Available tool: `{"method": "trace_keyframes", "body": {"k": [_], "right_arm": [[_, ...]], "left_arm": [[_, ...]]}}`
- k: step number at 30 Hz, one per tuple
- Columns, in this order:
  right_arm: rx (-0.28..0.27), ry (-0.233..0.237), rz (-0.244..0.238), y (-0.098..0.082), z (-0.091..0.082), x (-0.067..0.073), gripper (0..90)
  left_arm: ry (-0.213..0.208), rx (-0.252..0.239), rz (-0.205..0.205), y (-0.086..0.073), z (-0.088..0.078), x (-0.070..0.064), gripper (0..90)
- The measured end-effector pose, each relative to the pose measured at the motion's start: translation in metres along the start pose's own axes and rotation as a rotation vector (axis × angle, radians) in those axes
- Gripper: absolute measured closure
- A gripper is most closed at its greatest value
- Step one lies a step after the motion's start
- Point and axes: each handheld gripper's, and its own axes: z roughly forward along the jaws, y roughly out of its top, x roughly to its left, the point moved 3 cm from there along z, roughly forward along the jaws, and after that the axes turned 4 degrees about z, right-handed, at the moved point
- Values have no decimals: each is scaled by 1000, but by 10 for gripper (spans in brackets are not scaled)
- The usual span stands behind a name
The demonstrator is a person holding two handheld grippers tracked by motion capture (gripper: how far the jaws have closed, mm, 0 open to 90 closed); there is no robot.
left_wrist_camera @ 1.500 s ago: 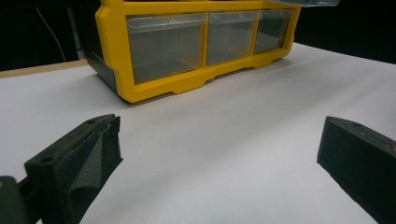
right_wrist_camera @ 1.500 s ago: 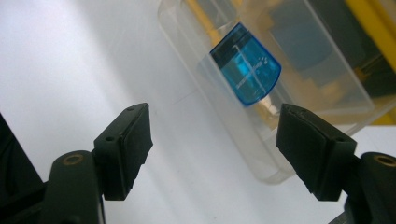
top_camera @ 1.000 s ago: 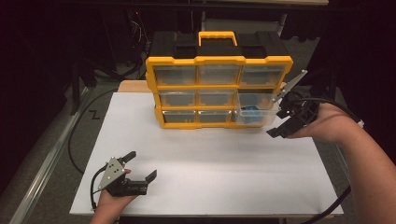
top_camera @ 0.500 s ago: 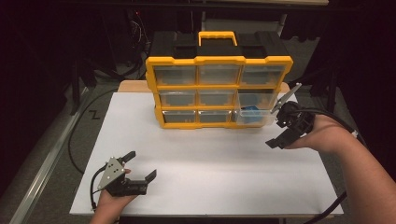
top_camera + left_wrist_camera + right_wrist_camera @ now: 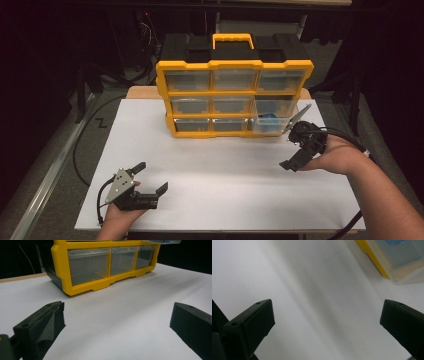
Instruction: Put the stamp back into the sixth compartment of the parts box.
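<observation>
Both claws are released, jaws spread wide with nothing between them. Right gripper [image 5: 296, 148] hangs just off the lower right corner of the yellow organizer [image 5: 234, 97], beside the one clear drawer [image 5: 276, 120] that is pulled out from the bottom row; the drawer's front lip sits near the upper jaw, whether touching I cannot tell. Something blue [image 5: 267, 118] lies inside that drawer. In the right gripper view the same drawer corner [image 5: 402, 262] shows up and to the right of the jaws, and bare white sheet lies between them.

Left gripper [image 5: 150, 177] rests low on the white sheet [image 5: 225, 175] near its front edge, well apart from the organizer. Ahead of its jaws in the left gripper view, open sheet runs up to the organizer's yellow base [image 5: 100, 285], whose bottom-row drawers [image 5: 88, 265] sit shut.

Between the two grippers the sheet is wide and bare. Behind the organizer a strip of wooden table [image 5: 142, 92] shows at the sheet's far edge. Beyond the right gripper little sheet remains before its right edge; a black cable [image 5: 350, 137] loops off there.
</observation>
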Motion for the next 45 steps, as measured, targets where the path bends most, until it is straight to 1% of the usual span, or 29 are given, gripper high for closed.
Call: {"method": "trace_keyframes", "body": {"k": [4, 7, 9, 13, 19, 29, 35, 36, 37, 41, 45], "right_arm": [[4, -3, -4, 0, 9, 4, 9], [7, 5, 5, -1, 17, 6, 9], [8, 7, 0, -2, 22, 7, 9], [15, 19, 7, -5, 33, 9, 9], [11, 25, 16, -9, 48, 13, 9], [19, 36, 32, -13, 64, 20, 9], [24, 35, 24, -15, 79, 24, 10], [25, 40, 33, -15, 82, 26, 9], [25, 44, 29, -15, 85, 26, 9], [37, 44, 41, -16, 96, 30, 9], [35, 47, 52, -17, 107, 32, 9]], "left_arm": [[-1, 2, 1, 0, 0, 0, 3], [1, 0, 0, 0, 0, 0, 3], [0, 1, 0, 0, 0, 0, 3], [0, 2, 0, 0, 0, 0, 3], [1, 1, 0, 0, 0, 1, 3], [2, 6, 1, -1, 1, 0, 3], [2, 7, 0, -1, 1, 0, 3], [2, 7, 0, -1, 1, 1, 3], [2, 7, -1, -1, 1, 1, 3], [1, 7, -1, -1, 1, 1, 3], [1, 7, -2, -1, 1, 1, 3]]}}
